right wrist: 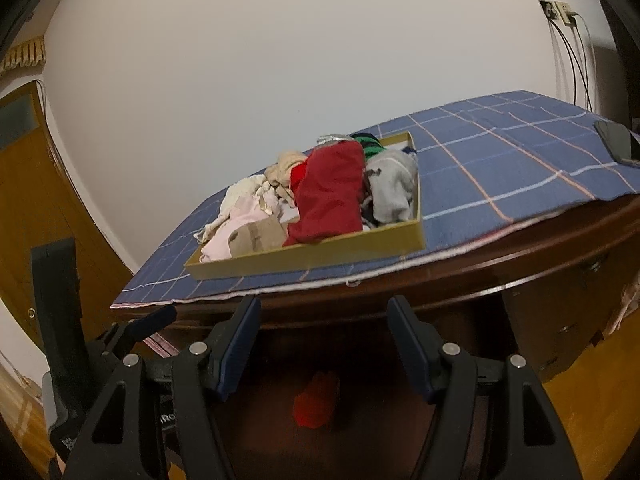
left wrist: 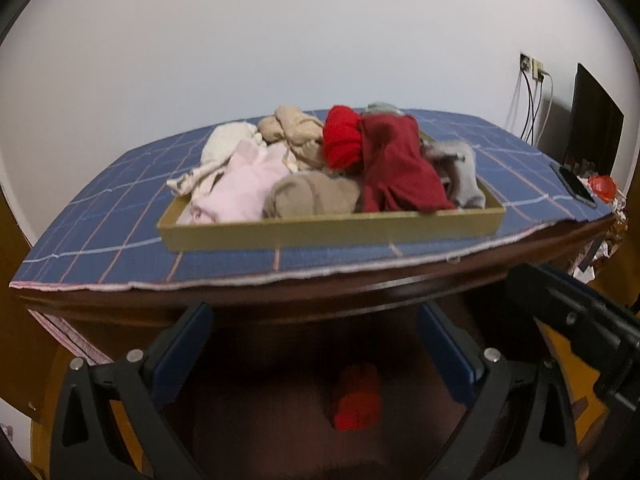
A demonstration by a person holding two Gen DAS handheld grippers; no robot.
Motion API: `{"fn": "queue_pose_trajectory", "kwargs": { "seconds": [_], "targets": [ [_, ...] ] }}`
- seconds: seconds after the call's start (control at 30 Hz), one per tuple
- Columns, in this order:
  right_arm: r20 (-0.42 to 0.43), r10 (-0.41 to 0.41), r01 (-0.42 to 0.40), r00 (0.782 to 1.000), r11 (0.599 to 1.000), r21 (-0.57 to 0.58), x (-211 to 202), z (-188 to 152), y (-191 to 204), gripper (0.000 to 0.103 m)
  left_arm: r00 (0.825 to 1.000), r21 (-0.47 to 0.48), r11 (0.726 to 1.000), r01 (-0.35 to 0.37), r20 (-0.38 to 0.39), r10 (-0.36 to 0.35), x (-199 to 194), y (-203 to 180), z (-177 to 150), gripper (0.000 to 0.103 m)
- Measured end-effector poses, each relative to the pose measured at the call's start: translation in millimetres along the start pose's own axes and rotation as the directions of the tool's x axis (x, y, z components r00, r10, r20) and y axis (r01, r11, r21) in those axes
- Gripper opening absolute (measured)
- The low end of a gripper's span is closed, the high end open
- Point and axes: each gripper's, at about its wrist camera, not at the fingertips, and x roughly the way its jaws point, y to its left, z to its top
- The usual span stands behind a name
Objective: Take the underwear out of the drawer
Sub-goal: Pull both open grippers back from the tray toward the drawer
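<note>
A bright red piece of underwear (left wrist: 356,398) lies in the dark open drawer below the table top; it also shows in the right wrist view (right wrist: 314,404). My left gripper (left wrist: 314,320) is open and empty, held above the drawer. My right gripper (right wrist: 324,316) is open and empty, also above the drawer. A tan shallow box (left wrist: 332,230) on the blue checked cloth holds a heap of clothes, among them a dark red garment (left wrist: 396,164) and a pink one (left wrist: 244,184). The box also shows in the right wrist view (right wrist: 312,258).
The wooden dresser's front edge (left wrist: 320,292) runs just ahead of both grippers. A dark phone (left wrist: 574,184) lies at the cloth's right end. Cables hang from wall sockets (left wrist: 534,68) at the right. A wooden door (right wrist: 36,200) stands at the left.
</note>
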Motion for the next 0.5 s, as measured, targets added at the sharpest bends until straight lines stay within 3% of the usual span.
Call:
{"fn": "queue_pose_trajectory", "kwargs": {
  "seconds": [0.5],
  "targets": [
    [-0.051,-0.012,0.011,0.999,1.0,-0.025,-3,-32,11,0.068,0.998,0.007,1.0,-0.013,-0.063,0.013,-2,11,-42,0.103]
  ]
}}
